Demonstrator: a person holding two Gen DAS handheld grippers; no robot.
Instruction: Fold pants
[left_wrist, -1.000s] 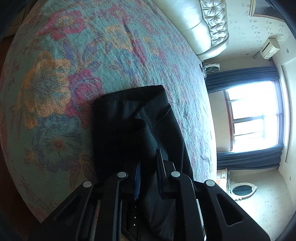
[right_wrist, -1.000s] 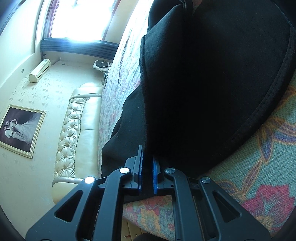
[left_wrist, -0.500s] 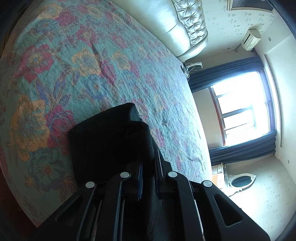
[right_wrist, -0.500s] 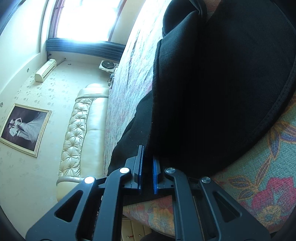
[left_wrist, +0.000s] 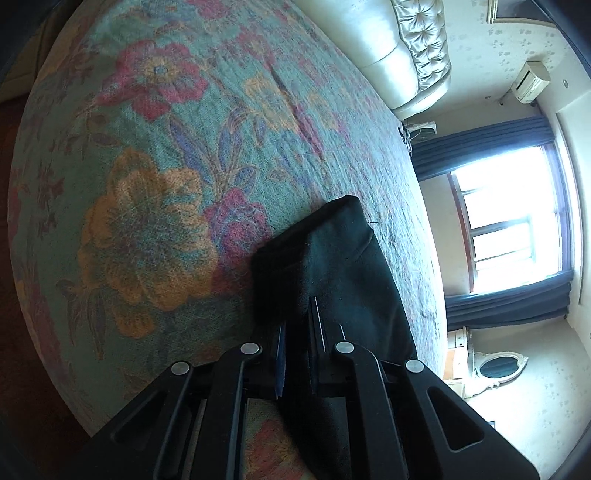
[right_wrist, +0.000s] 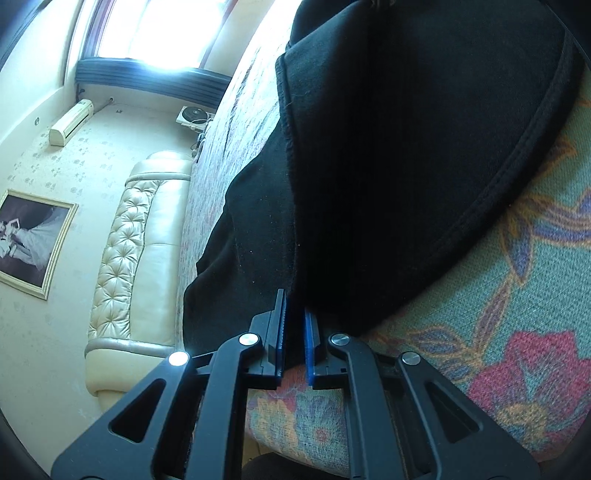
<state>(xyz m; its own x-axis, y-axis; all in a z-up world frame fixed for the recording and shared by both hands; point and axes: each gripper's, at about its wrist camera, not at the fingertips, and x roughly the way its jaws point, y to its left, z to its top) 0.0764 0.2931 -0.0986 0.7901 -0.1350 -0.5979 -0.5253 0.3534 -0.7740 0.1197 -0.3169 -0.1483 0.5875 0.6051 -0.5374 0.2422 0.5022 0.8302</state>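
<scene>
Black pants (left_wrist: 332, 273) lying on the floral bedspread (left_wrist: 147, 206), partly doubled over, with one narrow folded end reaching out across the flowers toward the window side. Left gripper (left_wrist: 297, 325) pinched tight on a fold of that dark cloth, fabric caught between the blue pads. Right gripper (right_wrist: 294, 314) likewise clamped on an edge of the pants (right_wrist: 388, 166) (a stitched hem curving off to the right over the bedspread (right_wrist: 517, 314)). Beyond the bed, a tufted cream headboard (right_wrist: 122, 251), a framed picture (right_wrist: 29, 240) on the wall, dark blue curtains (left_wrist: 506, 302) round a bright window.
</scene>
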